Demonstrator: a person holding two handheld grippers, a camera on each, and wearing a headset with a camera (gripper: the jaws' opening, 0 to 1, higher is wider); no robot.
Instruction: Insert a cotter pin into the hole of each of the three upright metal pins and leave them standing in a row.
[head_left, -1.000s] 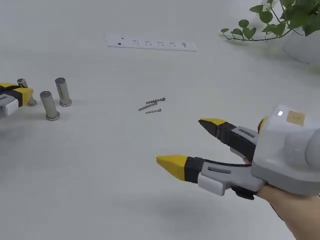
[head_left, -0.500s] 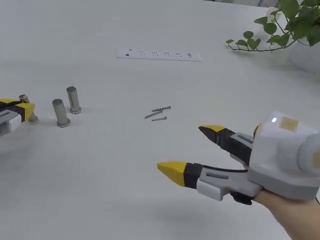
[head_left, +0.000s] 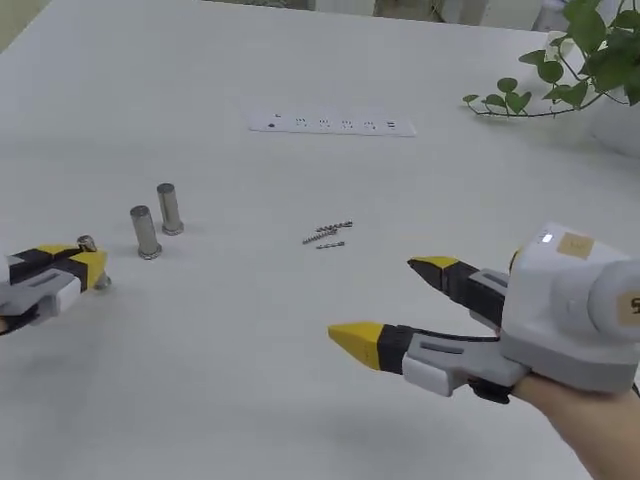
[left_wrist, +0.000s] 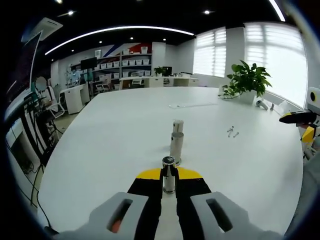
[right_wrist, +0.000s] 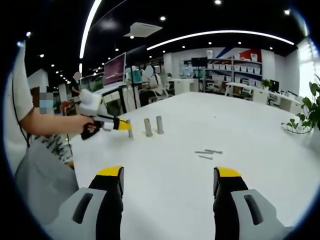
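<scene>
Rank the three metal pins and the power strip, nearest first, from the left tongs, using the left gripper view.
1. Gripped pin, in the left tongs.
2. Middle pin, just beyond.
3. Far pin, behind it.
4. Power strip, farthest back, centre-right.

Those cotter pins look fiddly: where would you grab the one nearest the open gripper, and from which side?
Probably across the middle of its thin shaft, straight down from above: the cotter pin lies flat on the table, slightly apart from the other two, leaving room either side for the right gripper.
</scene>
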